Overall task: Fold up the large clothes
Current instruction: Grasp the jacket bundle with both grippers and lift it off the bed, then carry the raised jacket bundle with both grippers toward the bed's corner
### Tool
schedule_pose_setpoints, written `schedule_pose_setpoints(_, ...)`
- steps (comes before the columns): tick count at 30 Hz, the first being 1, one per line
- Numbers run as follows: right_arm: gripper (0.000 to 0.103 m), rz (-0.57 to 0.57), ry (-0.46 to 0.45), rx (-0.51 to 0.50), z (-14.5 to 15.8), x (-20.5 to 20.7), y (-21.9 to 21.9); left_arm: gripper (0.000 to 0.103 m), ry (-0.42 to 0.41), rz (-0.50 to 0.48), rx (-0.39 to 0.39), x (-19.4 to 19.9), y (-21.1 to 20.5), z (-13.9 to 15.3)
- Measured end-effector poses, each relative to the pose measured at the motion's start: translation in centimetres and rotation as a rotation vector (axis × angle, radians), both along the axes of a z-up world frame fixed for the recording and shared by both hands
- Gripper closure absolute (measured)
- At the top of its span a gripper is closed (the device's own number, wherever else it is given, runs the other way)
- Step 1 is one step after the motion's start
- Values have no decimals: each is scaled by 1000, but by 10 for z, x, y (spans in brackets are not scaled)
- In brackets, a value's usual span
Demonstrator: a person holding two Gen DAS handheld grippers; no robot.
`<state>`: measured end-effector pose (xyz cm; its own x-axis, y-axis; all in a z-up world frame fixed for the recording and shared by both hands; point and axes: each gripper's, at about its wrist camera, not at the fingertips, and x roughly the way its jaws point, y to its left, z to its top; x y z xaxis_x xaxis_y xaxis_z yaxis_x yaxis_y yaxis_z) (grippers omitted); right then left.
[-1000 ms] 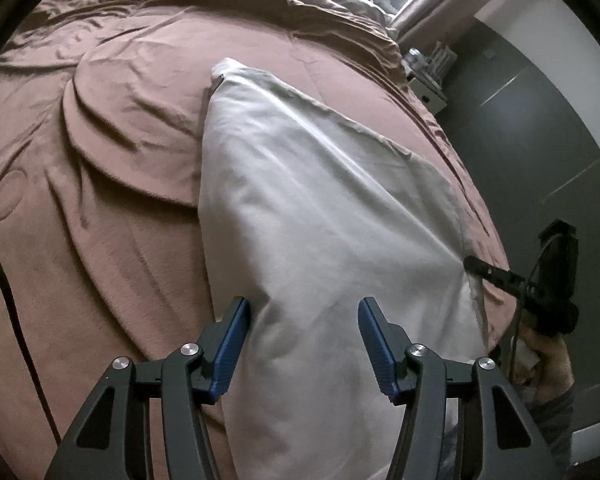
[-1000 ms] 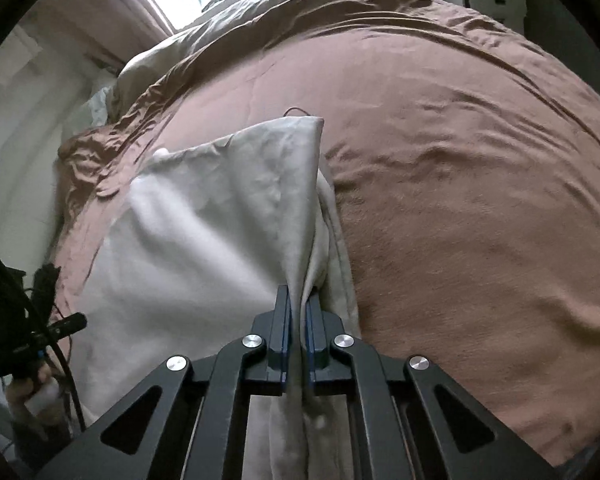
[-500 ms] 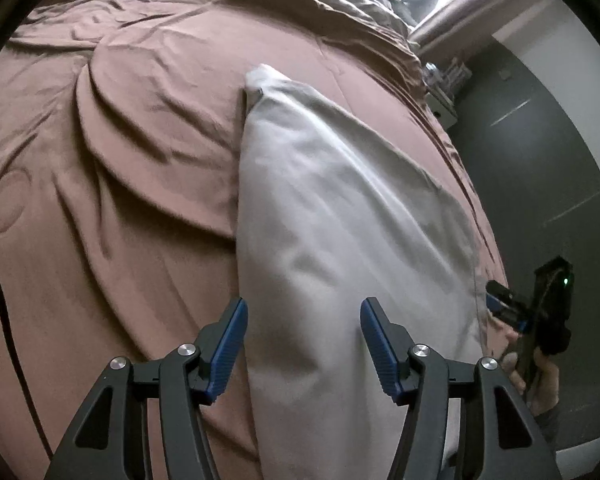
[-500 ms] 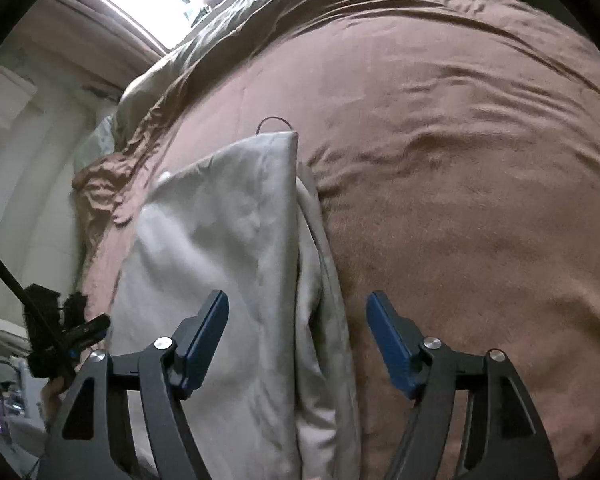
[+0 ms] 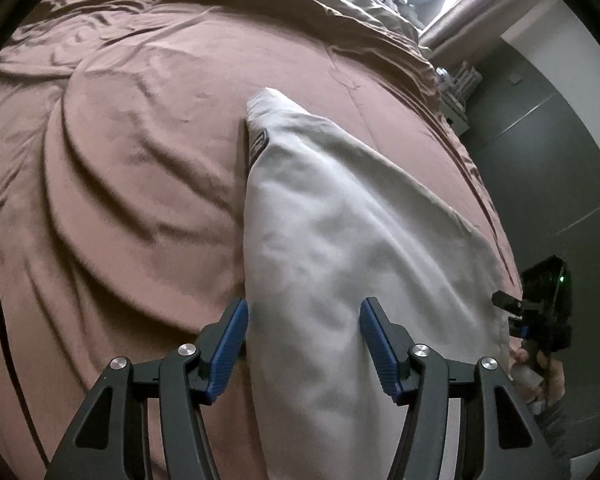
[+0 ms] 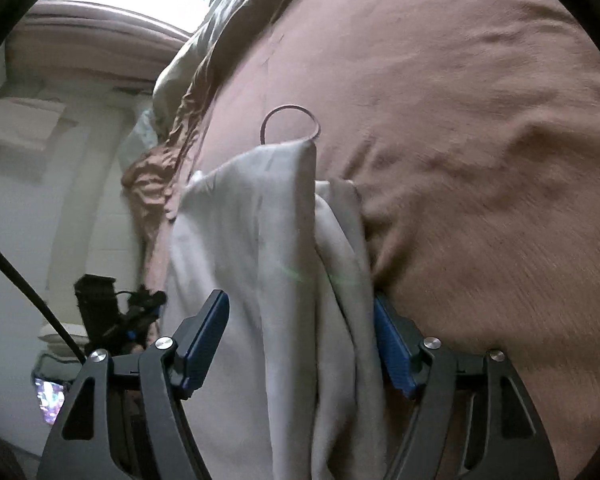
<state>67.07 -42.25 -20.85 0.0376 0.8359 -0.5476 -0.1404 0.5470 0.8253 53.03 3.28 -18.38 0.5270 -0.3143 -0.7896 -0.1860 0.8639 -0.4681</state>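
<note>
A pale beige garment (image 5: pixel 332 220) lies folded lengthwise on the brown bed cover (image 5: pixel 140 160), tapering to a corner at the far end. My left gripper (image 5: pixel 302 316) hovers open over its near part, one finger at the cloth's left edge, the other above the cloth. In the right wrist view the same garment (image 6: pixel 260 220) runs in layered folds between the fingers of my right gripper (image 6: pixel 300 312). Its jaws are closing, the cloth hangs loose between them, and the pads do not press it. The right gripper's body (image 5: pixel 544 304) shows at the cover's right edge.
A thin loop (image 6: pixel 290 120) lies on the brown cover (image 6: pixel 480 160) just beyond the garment's far corner. A dark wall (image 5: pixel 540 160) and a small stand (image 5: pixel 458 92) border the bed's right side. A black cable (image 5: pixel 0 320) crosses the left. Crumpled bedding lies at the far end.
My right gripper was shut on the garment's folded edge; it has opened, let the cloth go and sunk closer to the bed. My left gripper slid along the garment, staying open.
</note>
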Motion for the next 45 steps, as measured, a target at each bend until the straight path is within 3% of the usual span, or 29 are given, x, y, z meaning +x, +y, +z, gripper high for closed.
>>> schedule_pose_setpoints(2,50,6,12,9,-8,8,6,43,1,-4,11,8,0,-2)
schedule_pose_setpoints(8,76,33,-2,-13,-16,17,10,44,15,25,9,31,5,-8)
schedule_pose_setpoints(11,83,32,-61,-33,3,5,14,55,20,40,16,38,6,-7)
schedule_pose_setpoints(16,85,28,-134,-45,27,-15,19,77,26,46,52,36,-1,-1)
schedule_pose_setpoints(19,86,28,-172,-49,39,-28,23,84,7,57,57,31,-5,9)
schedule_pose_setpoints(32,88,-25,-360,-13,106,-115,6,90,-228,73,55,-32,-15,101)
schedule_pose_setpoints(45,89,-40,-542,55,155,-228,-32,92,-440,85,27,-135,-27,178)
